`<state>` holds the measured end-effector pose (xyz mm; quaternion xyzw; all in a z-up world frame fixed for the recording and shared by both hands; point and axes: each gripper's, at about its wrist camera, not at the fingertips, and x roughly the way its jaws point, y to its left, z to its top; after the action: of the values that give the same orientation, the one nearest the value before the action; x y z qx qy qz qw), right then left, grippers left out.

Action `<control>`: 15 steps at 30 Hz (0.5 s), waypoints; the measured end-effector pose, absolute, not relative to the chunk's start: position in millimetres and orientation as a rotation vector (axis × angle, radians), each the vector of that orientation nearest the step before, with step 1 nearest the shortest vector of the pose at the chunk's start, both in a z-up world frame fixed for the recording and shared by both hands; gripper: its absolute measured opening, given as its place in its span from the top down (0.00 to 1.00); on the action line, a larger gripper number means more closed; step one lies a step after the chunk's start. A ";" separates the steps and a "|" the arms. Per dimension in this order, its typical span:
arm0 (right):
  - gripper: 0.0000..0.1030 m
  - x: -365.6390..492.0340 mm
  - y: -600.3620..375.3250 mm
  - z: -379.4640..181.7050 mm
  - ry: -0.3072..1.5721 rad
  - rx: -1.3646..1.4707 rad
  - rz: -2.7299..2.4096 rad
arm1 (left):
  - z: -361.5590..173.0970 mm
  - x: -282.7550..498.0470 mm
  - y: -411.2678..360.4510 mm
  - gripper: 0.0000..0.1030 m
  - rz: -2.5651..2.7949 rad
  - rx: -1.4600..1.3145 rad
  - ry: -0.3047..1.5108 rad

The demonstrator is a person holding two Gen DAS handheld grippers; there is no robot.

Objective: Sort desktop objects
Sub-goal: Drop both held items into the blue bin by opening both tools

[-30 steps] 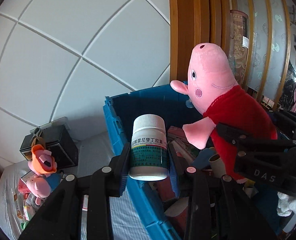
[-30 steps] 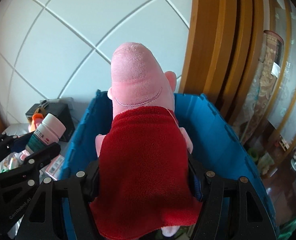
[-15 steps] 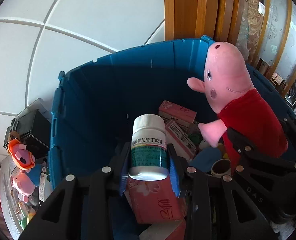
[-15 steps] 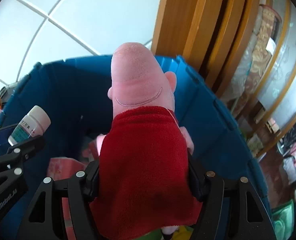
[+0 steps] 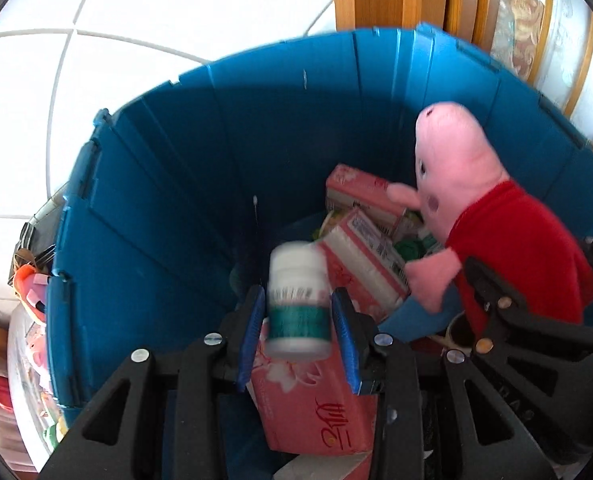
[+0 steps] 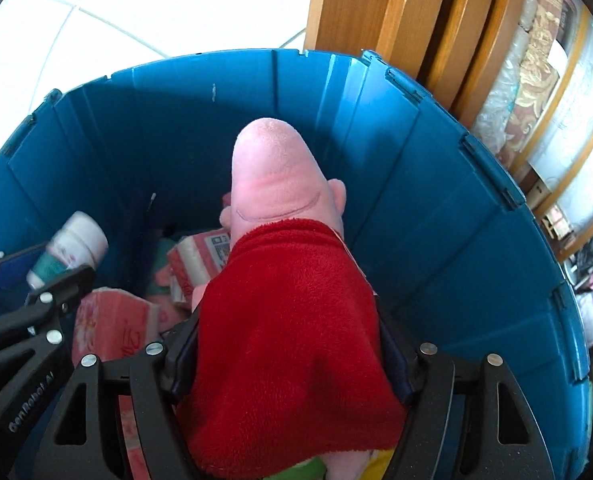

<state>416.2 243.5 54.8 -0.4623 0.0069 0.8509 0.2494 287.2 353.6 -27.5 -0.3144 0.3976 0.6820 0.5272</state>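
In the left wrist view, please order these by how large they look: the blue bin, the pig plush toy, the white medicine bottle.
1. blue bin: fills most of the frame.
2. pig plush toy, in the right claw.
3. white medicine bottle, blurred, between the fingers of the left claw; nearness to the camera enlarges it.

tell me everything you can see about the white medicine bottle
The medicine bottle is small, white and plastic-looking, with a white cap and a green band on its label; the print is motion-blurred. It sits upright between the blue pads of the left hand-held gripper, which appear slightly parted from it, inside the blue bin, above a pink tissue pack.
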 end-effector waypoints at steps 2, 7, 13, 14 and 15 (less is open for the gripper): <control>0.24 415.6 245.4 53.3 0.019 -1.264 2.309 | -27.7 287.8 356.1 0.54 1.637 -0.739 0.984; 0.17 411.8 247.6 49.9 -0.010 -1.283 2.279 | -27.5 284.1 354.3 0.49 1.665 -0.744 0.995; 0.00 412.6 254.0 46.4 -0.004 -1.298 2.236 | -26.6 280.0 357.2 0.48 1.663 -0.752 0.994; 0.00 412.6 254.8 45.8 0.004 -1.305 2.238 | -26.5 280.0 356.9 0.48 1.665 -0.752 0.994; 0.00 412.9 255.5 45.0 0.015 -1.314 2.240 | -26.4 280.2 356.6 0.48 1.667 -0.751 0.995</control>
<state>412.9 255.5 45.0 -0.4872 0.0054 0.8308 0.2691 280.2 356.6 -26.4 -0.3112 0.4124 0.6910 0.5056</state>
